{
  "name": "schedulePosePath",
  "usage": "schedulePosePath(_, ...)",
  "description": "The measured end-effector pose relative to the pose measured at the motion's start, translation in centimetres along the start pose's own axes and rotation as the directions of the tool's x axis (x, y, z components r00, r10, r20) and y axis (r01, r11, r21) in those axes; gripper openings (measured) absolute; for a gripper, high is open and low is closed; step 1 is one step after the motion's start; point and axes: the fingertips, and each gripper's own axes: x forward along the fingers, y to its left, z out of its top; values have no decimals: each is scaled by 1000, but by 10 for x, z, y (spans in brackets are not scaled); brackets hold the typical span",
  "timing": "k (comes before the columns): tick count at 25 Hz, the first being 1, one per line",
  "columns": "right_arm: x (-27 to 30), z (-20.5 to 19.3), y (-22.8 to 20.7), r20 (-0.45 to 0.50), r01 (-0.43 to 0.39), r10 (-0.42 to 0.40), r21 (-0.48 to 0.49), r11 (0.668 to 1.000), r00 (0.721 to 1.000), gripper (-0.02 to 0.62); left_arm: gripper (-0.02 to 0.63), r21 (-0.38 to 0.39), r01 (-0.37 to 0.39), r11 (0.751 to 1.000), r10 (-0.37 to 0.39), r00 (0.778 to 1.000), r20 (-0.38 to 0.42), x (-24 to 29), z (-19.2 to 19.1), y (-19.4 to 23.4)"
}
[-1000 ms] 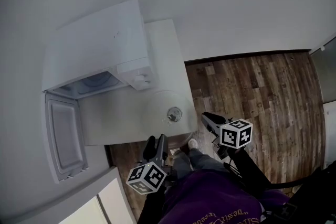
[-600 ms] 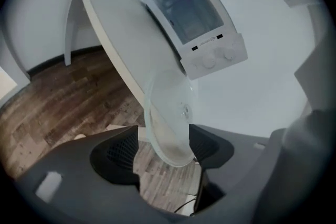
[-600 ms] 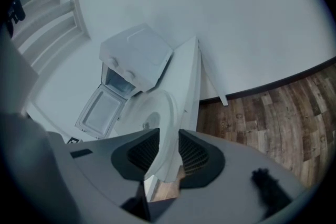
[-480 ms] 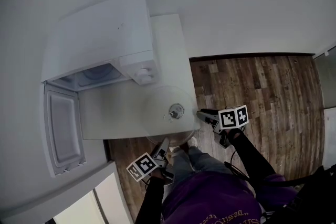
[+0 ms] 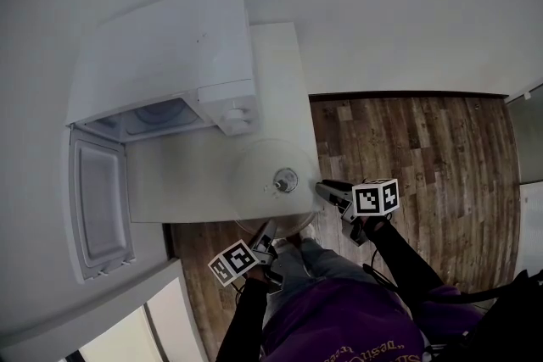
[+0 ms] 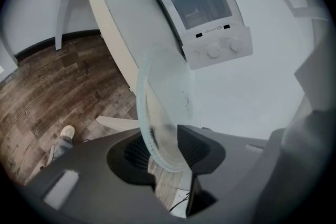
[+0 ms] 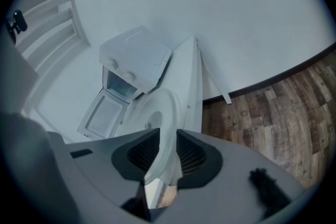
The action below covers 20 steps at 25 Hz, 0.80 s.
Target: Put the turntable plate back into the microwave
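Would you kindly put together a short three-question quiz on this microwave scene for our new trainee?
1. True or false: the microwave's door stands open.
2. Where does the glass turntable plate lie?
A. inside the microwave
B. on the white table
C. on the wooden floor
3. In a few words: what stands between the right gripper's jaws?

Key: 1 true; 2 B; 3 the plate's rim.
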Motion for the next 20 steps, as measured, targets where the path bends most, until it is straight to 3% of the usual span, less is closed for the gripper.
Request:
schedulePosePath(9, -18, -12, -1, 18, 15, -15, 23, 1000, 1000, 106, 75, -97, 115, 989, -110, 992, 54, -7, 0, -13)
schedulePosePath(14, -44, -35, 9, 58, -76, 66, 191, 979, 996, 117, 66, -150, 148, 978, -137, 988, 76, -7, -2, -14)
schedulePosePath(18, -43, -60, 24, -2, -105, 107, 159, 982, 994, 132, 64, -162, 155, 975, -143, 986, 81, -9, -6, -17)
schedulePosePath(20, -39, -72, 30, -12, -131, 136, 201, 971, 991, 135, 55, -163, 181, 970, -169, 982, 83, -13, -6, -24)
